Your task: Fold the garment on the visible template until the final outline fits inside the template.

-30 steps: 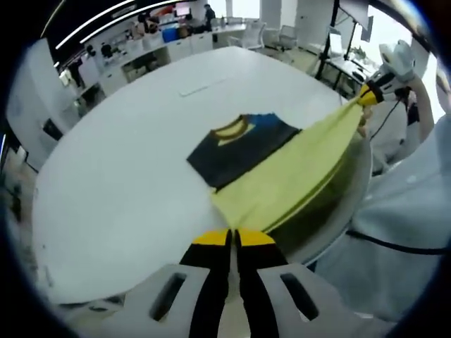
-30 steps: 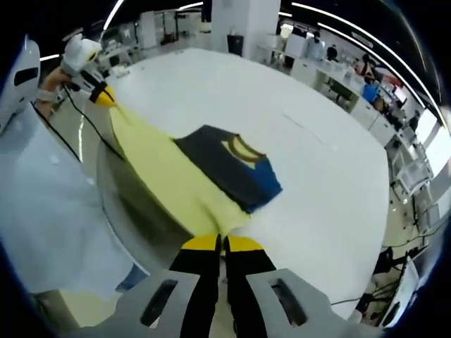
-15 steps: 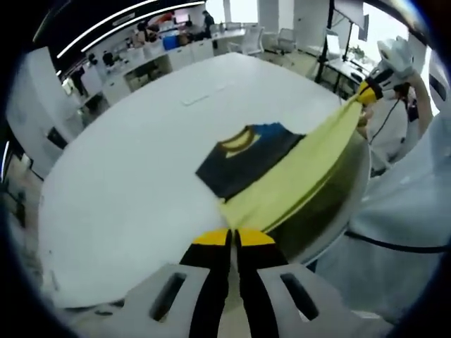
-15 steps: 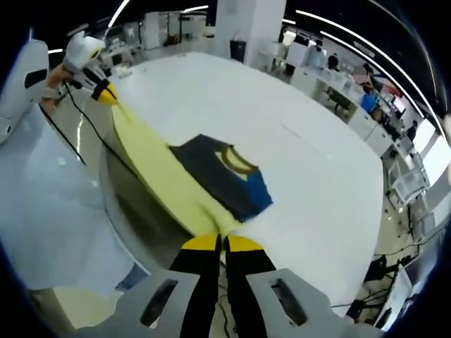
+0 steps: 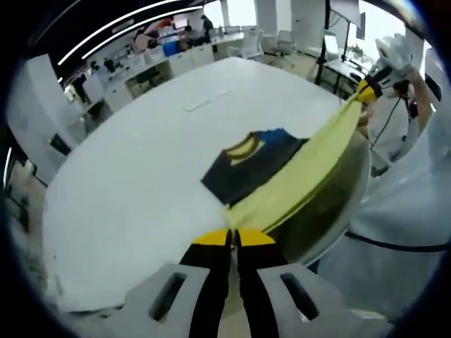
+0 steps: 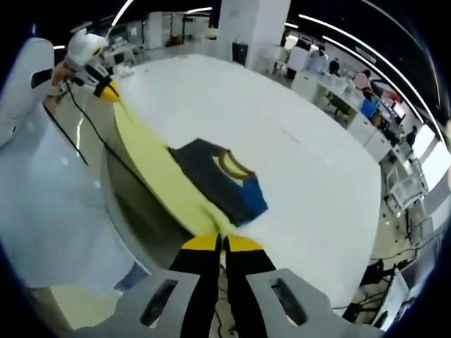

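Left gripper [image 5: 233, 238]: its 2 yellow-tipped jaws are pressed together on the yellow hem of the shirt [image 5: 296, 172], at the near edge of the table [image 5: 134, 183]. In the right gripper view this same tool [image 6: 107, 92] sits upper left, held in a hand [image 6: 79, 53], pinching the far corner of the hem.

Right gripper [image 6: 220, 242]: jaws also clenched, on the other corner of the yellow hem. In the left gripper view it appears upper right [image 5: 366, 91], gripped by a hand [image 5: 393, 56], with the yellow cloth rising to its tips.

Shirt [image 6: 201, 176]: the yellow lower part is stretched taut between the 2 grippers and lifted off the surface, running along and past the table's rim. The dark upper part lies flat on the white table [image 6: 310, 169], with a yellow collar [image 5: 242, 146] and a blue patch [image 5: 276, 136] beside it. The dark part is near the table's edge closest to the person, well apart from the far side.

A thin faint mark [image 5: 199, 105] lies on the tabletop beyond the shirt. The person's white sleeve [image 5: 416, 211] is at the right of the left gripper view and at the left of the right gripper view [image 6: 49, 204]. Desks [image 5: 162, 60] and chairs stand in the room behind.
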A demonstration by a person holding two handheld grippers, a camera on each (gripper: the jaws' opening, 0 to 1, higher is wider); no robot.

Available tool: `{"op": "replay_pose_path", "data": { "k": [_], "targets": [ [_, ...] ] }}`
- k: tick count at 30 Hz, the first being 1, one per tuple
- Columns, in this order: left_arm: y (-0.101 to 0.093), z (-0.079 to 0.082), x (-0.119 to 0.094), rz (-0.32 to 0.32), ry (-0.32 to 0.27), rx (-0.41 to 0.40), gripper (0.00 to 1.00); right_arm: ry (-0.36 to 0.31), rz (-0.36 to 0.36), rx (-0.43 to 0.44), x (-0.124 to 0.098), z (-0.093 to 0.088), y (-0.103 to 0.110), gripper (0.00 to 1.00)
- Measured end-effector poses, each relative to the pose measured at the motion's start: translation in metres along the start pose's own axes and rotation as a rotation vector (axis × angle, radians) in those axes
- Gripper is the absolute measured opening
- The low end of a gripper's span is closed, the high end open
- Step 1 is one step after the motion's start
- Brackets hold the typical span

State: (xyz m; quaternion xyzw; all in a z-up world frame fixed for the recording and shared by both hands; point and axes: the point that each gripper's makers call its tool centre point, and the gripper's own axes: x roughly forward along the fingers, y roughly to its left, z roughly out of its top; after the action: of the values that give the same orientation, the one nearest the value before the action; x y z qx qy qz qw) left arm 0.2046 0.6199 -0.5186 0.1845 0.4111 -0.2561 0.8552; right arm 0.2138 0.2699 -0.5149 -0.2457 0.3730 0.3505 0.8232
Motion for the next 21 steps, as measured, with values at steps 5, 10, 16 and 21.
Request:
{"op": "replay_pose_path", "data": {
  "k": [5, 10, 16, 21],
  "targets": [
    [0.002, 0.001, 0.008, -0.010, 0.003, -0.001, 0.00, 0.013, 0.009, 0.015, 0.009, -0.005, -0.004, 0.03],
    [0.006, 0.002, 0.018, -0.015, 0.009, -0.007, 0.00, 0.019, 0.021, 0.038, 0.019, -0.007, -0.010, 0.03],
    [0.015, 0.007, 0.034, -0.010, 0.001, -0.021, 0.00, 0.019, 0.024, 0.050, 0.033, -0.005, -0.019, 0.03],
    [0.022, 0.012, 0.046, -0.005, -0.006, -0.014, 0.00, 0.018, 0.018, 0.056, 0.043, -0.003, -0.029, 0.03]
  ]
}}
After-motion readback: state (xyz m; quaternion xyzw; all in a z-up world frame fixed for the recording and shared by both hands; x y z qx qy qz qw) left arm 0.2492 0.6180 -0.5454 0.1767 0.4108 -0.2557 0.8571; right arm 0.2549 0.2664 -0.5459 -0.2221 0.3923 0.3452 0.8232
